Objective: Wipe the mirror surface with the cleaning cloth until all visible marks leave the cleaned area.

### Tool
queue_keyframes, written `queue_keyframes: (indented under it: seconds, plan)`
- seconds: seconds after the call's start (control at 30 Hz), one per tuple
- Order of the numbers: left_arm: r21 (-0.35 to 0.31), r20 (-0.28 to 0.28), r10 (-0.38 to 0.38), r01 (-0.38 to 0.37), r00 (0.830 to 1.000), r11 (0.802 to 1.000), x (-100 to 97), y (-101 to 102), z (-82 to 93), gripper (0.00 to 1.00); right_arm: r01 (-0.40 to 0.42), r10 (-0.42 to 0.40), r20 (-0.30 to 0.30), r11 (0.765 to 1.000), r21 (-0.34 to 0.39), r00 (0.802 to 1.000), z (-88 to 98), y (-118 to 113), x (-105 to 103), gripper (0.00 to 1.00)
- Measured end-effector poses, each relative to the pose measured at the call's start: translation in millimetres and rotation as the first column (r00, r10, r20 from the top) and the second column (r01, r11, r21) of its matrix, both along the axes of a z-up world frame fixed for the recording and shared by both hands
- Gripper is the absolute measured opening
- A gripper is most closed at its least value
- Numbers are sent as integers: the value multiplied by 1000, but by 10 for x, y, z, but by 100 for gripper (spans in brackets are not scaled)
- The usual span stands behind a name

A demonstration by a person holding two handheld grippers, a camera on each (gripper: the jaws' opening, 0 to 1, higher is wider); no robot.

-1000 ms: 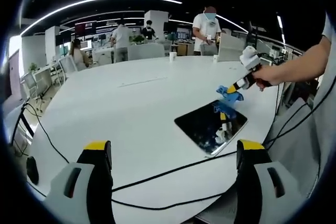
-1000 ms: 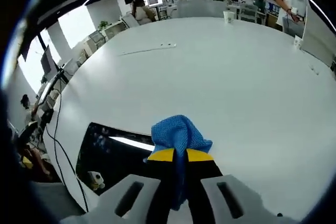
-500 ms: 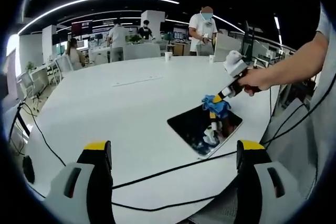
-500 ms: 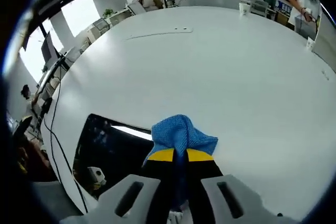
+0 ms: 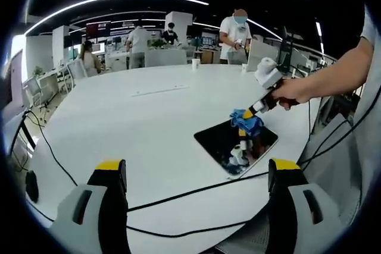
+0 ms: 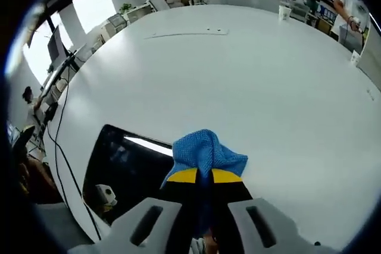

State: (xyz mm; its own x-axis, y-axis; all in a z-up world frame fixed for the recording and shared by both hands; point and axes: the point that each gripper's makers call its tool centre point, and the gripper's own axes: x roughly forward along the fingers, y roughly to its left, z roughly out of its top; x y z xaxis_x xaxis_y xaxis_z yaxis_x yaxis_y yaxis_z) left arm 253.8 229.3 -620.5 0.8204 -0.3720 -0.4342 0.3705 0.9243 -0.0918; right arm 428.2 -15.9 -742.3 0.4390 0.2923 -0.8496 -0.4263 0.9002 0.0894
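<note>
Right gripper view: yellow-tipped fingers (image 6: 199,176) clamp the blue cleaning cloth (image 6: 205,151) over the dark mirror's (image 6: 128,168) edge — mirror flat on the white counter (image 6: 238,81); left gripper (image 5: 199,173) fingers spread wide, holding nothing, above black cables (image 5: 190,193) — mirror ahead.

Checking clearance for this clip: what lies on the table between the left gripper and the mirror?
In the left gripper view, black cables cross the white table between the left gripper and the mirror.
</note>
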Motion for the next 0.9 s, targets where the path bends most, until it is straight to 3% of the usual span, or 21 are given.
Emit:
queue_keyframes:
  seconds: [0.9]
  plan:
    - [27, -21, -1, 1, 1000, 1000, 54, 141, -47, 99, -97, 99, -28, 993, 63, 995, 33, 895, -170, 1]
